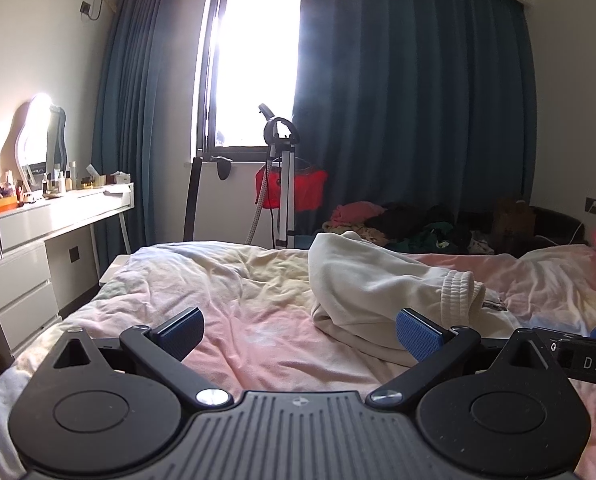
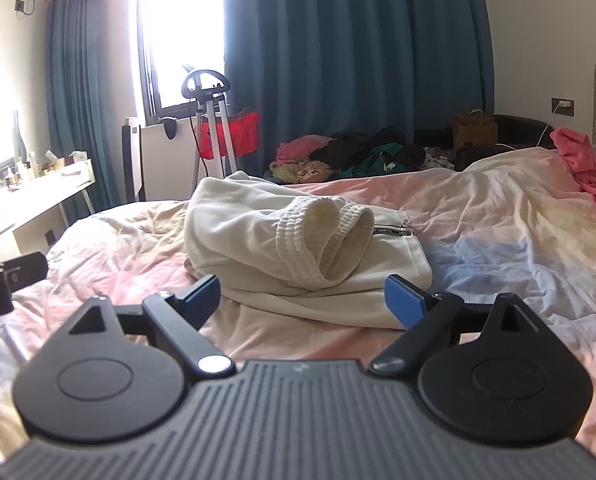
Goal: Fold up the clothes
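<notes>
Blue ribbed pads face each other across a wide gap on both tools: the left gripper (image 1: 300, 330) and the right gripper (image 2: 302, 300) both have their jaws spread, with nothing between them. Neither touches cloth, though in the left wrist view the right-hand pad overlaps the near fold, so contact there cannot be ruled out.

Straight ahead of the right gripper's jaws, just beyond the pads, lies the cream sweatpants bundle (image 2: 282, 240), loosely doubled, its ribbed waistband (image 2: 326, 240) gaping toward the camera and a zip pocket showing past it on the right. For the left gripper the same garment (image 1: 378, 284) sits ahead and to the right of the jaws.

The step in hand looks like taking hold of the near edge to redo or finish the fold. Doing it well likely means each tool pinching one layer edge at a corner, not the thick waistband roll, and lifting evenly so the layers do not slide apart.

Beneath the jaws, the rumpled pink bedspread (image 2: 498, 240) may get caught with the garment. Open bedding lies left of the left jaws and right of the right jaws. Far ahead, a clothes pile (image 2: 358, 152) borders the bed's far edge.
</notes>
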`<state>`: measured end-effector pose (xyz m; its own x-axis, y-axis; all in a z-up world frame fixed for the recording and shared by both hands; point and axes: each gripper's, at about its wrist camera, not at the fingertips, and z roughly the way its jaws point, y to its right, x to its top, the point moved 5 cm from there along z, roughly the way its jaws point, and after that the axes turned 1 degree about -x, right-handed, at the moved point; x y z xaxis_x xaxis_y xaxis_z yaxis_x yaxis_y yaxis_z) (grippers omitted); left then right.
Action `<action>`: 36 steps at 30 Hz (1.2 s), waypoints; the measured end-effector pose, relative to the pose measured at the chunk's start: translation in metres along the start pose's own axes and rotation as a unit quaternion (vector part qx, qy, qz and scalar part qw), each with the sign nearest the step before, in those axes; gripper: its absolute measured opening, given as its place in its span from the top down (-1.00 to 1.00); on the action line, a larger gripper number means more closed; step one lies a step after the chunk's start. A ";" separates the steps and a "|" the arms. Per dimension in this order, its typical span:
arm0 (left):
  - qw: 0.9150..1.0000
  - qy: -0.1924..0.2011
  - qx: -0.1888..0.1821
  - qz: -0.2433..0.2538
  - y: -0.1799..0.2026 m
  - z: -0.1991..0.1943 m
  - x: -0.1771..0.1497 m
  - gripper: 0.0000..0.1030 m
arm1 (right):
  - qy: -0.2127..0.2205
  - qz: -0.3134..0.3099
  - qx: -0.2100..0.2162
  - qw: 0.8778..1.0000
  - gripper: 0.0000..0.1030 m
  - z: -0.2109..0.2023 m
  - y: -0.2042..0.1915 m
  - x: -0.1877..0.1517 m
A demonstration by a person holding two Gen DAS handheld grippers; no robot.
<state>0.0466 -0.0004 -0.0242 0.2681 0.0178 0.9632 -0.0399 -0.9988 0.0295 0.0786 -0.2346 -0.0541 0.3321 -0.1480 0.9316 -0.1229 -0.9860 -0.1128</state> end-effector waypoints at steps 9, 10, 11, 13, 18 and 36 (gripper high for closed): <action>0.999 -0.023 -0.021 0.032 0.019 0.032 -0.007 -1.00 | 0.001 0.023 -0.025 0.999 -0.76 -0.004 0.016 0.008; 0.999 -0.026 -0.027 0.037 0.026 0.040 -0.007 -1.00 | 0.004 0.028 -0.030 0.999 -0.76 -0.005 0.020 0.011; 0.998 -0.029 -0.035 0.038 0.032 0.047 -0.006 -1.00 | 0.007 0.035 -0.036 0.999 -0.76 -0.006 0.025 0.013; 0.997 -0.036 -0.054 0.045 0.050 0.068 -0.005 -1.00 | 0.011 0.055 -0.050 0.997 -0.76 -0.006 0.038 0.017; 0.991 -0.045 -0.094 0.083 0.107 0.127 -0.001 -0.99 | 0.009 0.107 -0.089 0.990 -0.76 0.001 0.082 0.018; 0.985 -0.085 -0.025 0.149 0.207 0.316 0.020 0.26 | -0.057 0.146 -0.131 0.979 -0.76 0.103 0.132 -0.018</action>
<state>0.3478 -0.2219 -0.0836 0.3955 -0.2876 0.8723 -0.1868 -0.9551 -0.2302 0.1529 -0.3703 -0.1219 0.3475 -0.4433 0.8262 -0.4584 -0.8490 -0.2628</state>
